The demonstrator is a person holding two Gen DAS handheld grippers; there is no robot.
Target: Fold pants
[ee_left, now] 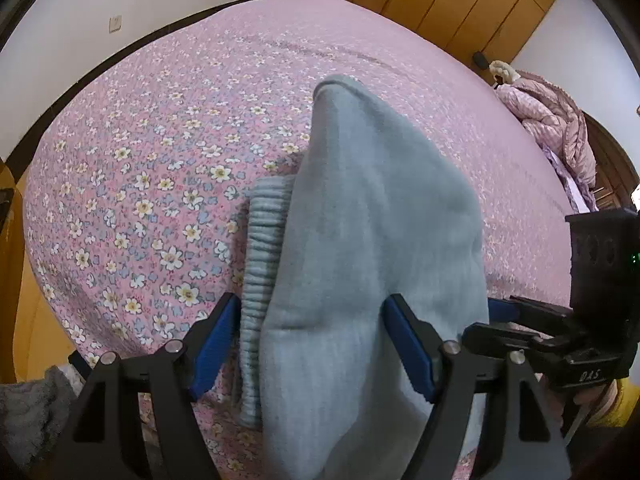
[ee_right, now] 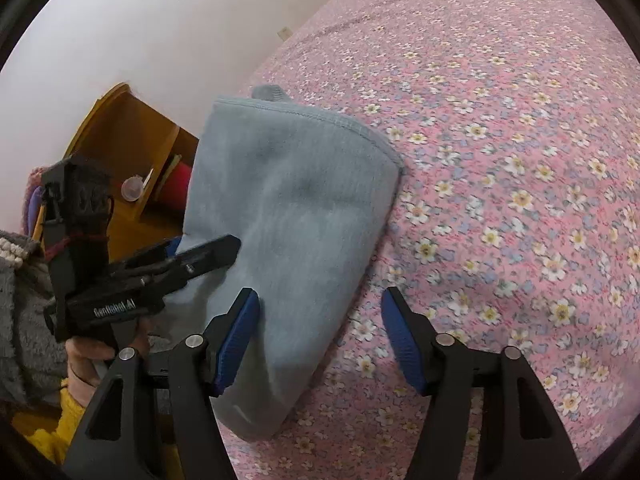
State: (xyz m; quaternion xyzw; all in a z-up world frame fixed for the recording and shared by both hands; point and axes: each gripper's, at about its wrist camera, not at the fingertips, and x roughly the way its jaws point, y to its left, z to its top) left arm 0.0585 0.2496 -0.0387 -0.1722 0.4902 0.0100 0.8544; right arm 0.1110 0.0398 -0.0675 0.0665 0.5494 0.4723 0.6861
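here, folded pants (ee_left: 360, 240) on bedspread (ee_left: 160, 160), grippers open

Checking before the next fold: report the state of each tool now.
Left tool: open, straddling the blue pants, pads not pressing.
Right tool: open, holding nothing; pants edge lies between its pads.

A bed (ee_left: 168, 128) covered by a pink sheet printed with small flowers carries the things. Light blue pants (ee_left: 360, 240), folded into a stack, lie on it near its near edge, ribbed waistband showing at one side. A pink quilt (ee_left: 556, 120) is bundled at one far edge.
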